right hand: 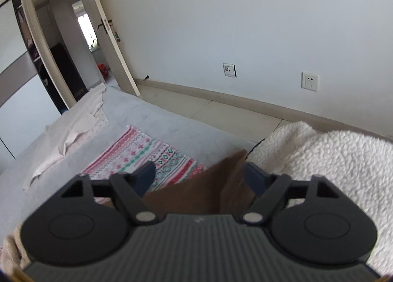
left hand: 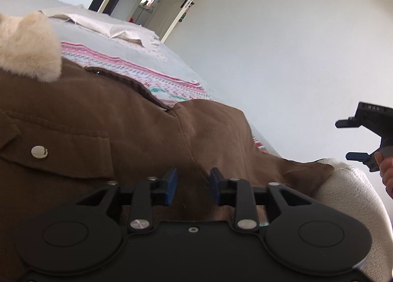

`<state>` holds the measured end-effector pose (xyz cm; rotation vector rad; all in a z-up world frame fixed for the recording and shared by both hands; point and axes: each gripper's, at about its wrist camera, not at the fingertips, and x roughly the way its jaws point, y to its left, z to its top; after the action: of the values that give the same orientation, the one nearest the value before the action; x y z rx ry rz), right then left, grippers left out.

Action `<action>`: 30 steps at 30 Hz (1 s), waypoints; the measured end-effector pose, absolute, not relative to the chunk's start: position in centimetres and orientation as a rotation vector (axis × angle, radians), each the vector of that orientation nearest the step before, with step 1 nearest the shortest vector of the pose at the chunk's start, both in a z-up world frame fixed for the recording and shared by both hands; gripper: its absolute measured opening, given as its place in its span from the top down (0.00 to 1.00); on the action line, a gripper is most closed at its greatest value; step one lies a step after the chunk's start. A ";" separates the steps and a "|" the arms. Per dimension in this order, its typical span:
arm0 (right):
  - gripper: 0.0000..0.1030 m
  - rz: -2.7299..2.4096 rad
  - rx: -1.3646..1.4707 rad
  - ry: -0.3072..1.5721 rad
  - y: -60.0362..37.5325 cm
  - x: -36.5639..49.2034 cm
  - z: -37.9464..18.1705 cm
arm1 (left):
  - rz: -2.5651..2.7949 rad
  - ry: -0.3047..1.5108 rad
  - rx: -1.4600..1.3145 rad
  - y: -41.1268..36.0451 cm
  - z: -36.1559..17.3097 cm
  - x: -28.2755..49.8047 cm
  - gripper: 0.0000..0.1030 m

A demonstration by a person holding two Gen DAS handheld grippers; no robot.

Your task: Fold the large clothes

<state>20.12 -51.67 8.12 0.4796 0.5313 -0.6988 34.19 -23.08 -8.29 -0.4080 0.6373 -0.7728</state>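
Note:
A brown jacket (left hand: 122, 122) with a snap-buttoned chest pocket (left hand: 38, 152) and a cream fur collar (left hand: 29, 46) lies spread on the bed. Its white fleece lining (left hand: 343, 196) shows at the right edge. My left gripper (left hand: 194, 183) hovers low over the jacket's middle, its blue pads a little apart and only jacket cloth showing behind the gap. My right gripper (left hand: 350, 140), held by a hand (left hand: 388, 171), is up in the air to the right, open and empty. In the right wrist view the right gripper (right hand: 201, 174) stands wide open above a raised brown fold (right hand: 196, 191) beside the fleece (right hand: 319, 159).
A pink and green patterned cloth (right hand: 152, 151) lies on the grey bed (right hand: 159, 119) beyond the jacket. A crumpled white cloth (right hand: 73, 129) sits at the bed's far end. Tiled floor (right hand: 221, 112), a white wall with sockets (right hand: 310, 81) and an open door (right hand: 108, 26) lie beyond.

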 end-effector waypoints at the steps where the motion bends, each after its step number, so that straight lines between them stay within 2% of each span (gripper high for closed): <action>1: 0.22 -0.690 0.498 0.587 -52.1 20.7 8.0 | -0.774 0.637 -0.409 -23.0 -8.2 34.1 0.58; 3: 0.26 -0.637 0.653 0.644 -55.3 21.2 6.6 | -0.776 0.624 -0.406 -22.8 -8.1 33.8 0.54; 6: 0.26 -0.609 0.800 0.718 -55.2 21.7 5.1 | -0.777 0.627 -0.408 -22.8 -8.4 34.2 0.53; 12: 0.21 -0.825 0.630 0.753 -53.4 24.5 2.9 | -0.776 0.639 -0.425 -22.8 -8.6 34.7 0.53; 20: 0.20 -0.957 0.682 0.695 -48.8 25.8 -1.4 | -0.757 0.650 -0.461 -22.1 -8.6 35.1 0.52; 27: 0.20 -1.186 0.641 0.584 -51.1 28.2 -5.4 | -0.721 0.664 -0.482 -21.4 -8.6 35.5 0.52; 29: 0.26 -1.201 0.598 0.550 -51.8 28.7 -6.1 | -0.720 0.662 -0.478 -21.4 -8.6 35.5 0.52; 30: 0.44 -1.194 0.571 0.527 -51.8 28.7 -6.1 | -0.720 0.661 -0.476 -21.4 -8.6 35.5 0.52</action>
<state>28.71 -51.82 -6.10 0.5705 0.5268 -1.1938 35.52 -21.41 -8.61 -0.4757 0.6609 -0.7198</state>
